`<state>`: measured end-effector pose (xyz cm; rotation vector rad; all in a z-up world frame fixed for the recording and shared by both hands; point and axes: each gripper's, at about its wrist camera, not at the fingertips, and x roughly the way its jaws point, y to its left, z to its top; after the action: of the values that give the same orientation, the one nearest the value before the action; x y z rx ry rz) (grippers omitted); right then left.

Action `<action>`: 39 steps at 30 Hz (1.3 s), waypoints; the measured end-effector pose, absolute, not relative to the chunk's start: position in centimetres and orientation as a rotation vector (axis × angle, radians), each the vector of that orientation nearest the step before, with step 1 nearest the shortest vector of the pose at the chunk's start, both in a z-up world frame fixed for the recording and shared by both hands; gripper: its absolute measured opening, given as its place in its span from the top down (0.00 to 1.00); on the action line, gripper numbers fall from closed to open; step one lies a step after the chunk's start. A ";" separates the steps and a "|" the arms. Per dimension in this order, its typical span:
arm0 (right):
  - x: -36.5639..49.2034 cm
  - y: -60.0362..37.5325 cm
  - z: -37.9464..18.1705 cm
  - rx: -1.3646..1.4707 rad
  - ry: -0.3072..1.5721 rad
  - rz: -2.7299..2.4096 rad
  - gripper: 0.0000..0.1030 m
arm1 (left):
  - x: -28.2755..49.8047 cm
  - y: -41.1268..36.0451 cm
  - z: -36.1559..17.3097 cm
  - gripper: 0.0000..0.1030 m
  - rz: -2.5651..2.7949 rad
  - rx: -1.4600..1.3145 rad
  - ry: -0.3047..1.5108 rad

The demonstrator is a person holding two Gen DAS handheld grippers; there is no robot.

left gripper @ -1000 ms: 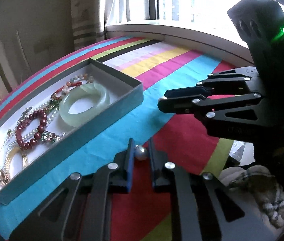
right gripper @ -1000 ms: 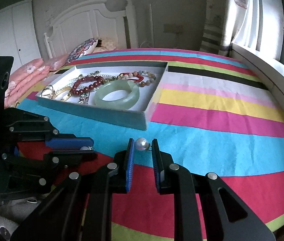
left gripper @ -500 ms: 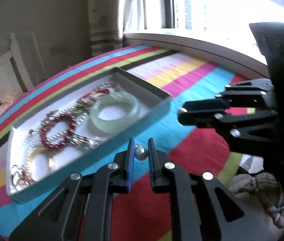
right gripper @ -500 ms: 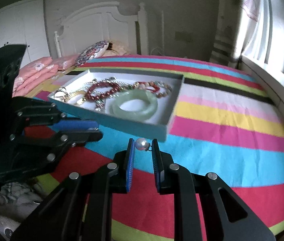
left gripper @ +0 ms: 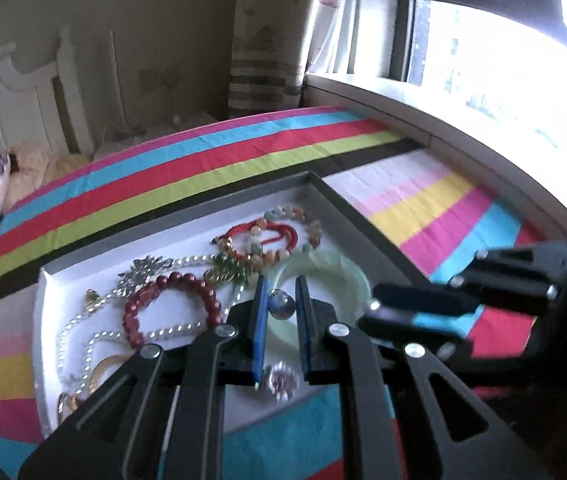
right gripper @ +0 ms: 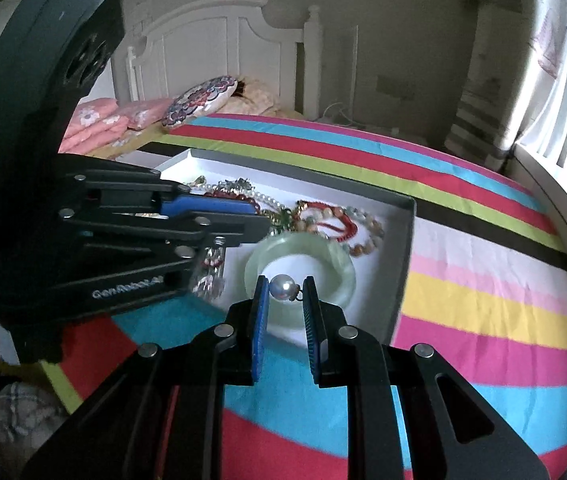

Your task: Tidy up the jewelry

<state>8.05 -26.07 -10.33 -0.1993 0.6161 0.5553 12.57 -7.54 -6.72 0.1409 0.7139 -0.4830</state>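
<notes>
from the left wrist camera, the left gripper has its fingers drawn narrow on a pearl earring, pinched between the blue pads above the shallow box on the striped bedspread. under it lie a pale green bangle, a dark red bead bracelet to the left and a white pearl strand. from the right wrist camera, the right gripper likewise clamps a second pearl earring over the bangle, with the left gripper just to its left, over the box's near left part.
</notes>
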 end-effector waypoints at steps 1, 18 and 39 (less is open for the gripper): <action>8.3 -25.8 -10.3 -0.202 0.616 0.555 0.83 | 12.8 -7.5 -6.7 0.87 -0.492 0.127 0.717; 5.5 -25.8 -11.1 -0.133 0.612 0.514 0.43 | 6.4 -1.5 -7.5 0.03 -0.202 0.064 0.539; 4.3 -25.3 -10.6 -0.068 0.449 0.337 0.17 | 5.1 3.3 -7.9 0.03 -0.056 -0.015 0.501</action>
<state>4.25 -25.28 -10.63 -0.0681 0.4486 0.3368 5.08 3.35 -7.88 -0.0145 0.5011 -0.0560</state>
